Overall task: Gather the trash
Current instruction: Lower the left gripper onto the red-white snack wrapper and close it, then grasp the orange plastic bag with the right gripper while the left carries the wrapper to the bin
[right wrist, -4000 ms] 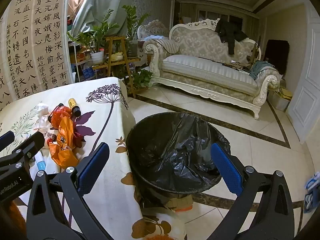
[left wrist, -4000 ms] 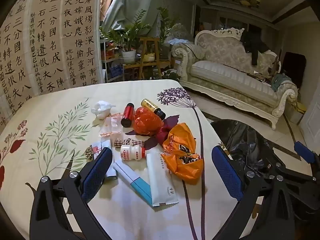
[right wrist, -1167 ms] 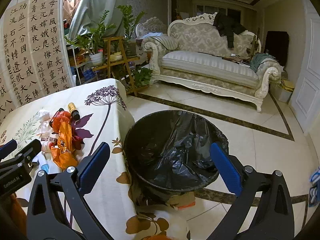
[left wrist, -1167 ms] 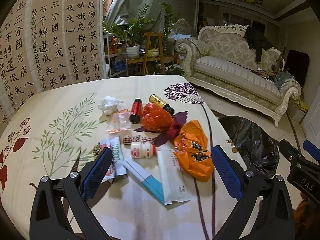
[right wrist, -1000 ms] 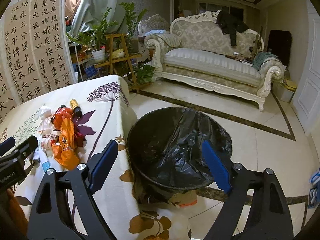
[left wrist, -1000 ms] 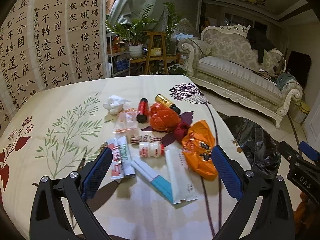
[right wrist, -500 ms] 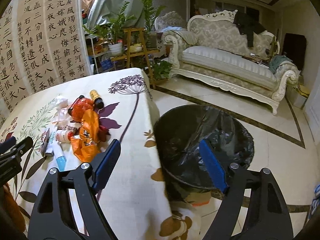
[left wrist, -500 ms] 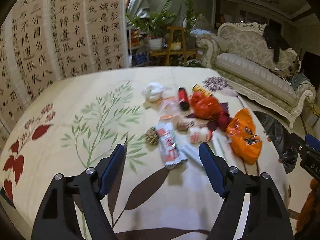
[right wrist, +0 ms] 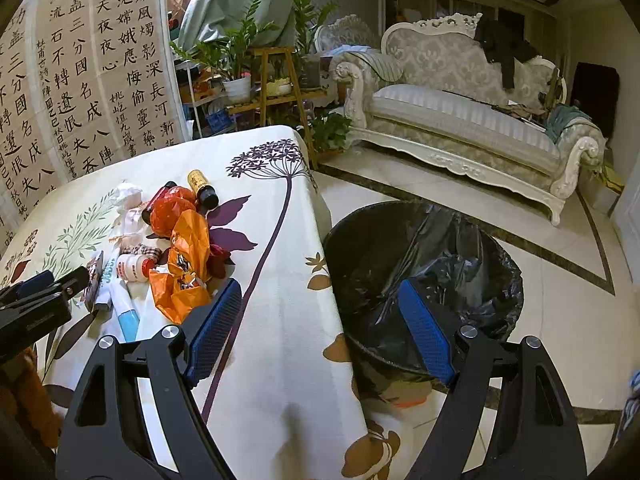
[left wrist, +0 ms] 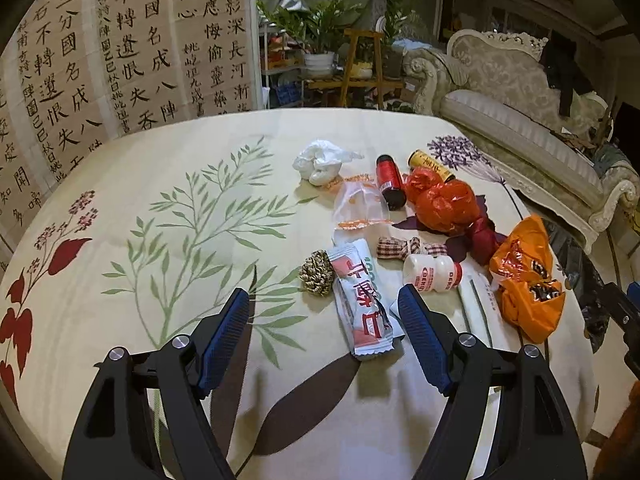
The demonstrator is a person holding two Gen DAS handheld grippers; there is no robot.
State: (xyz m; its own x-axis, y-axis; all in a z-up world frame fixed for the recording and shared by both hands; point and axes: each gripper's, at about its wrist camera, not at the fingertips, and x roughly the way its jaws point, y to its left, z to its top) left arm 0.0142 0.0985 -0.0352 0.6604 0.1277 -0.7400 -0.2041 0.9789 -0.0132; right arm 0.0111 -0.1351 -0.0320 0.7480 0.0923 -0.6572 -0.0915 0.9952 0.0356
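None of the trash is binned: it lies on the table, bin looks bare. Left tongs and right tongs gape, holding nothing.

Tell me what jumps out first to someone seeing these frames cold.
The bright litter heaped on the floral tablecloth: an orange bag, a red bag and a white-and-red wrapper nearest the open left gripper. Beside the table, on the floor, stands a black-lined trash bin, under the open right gripper.
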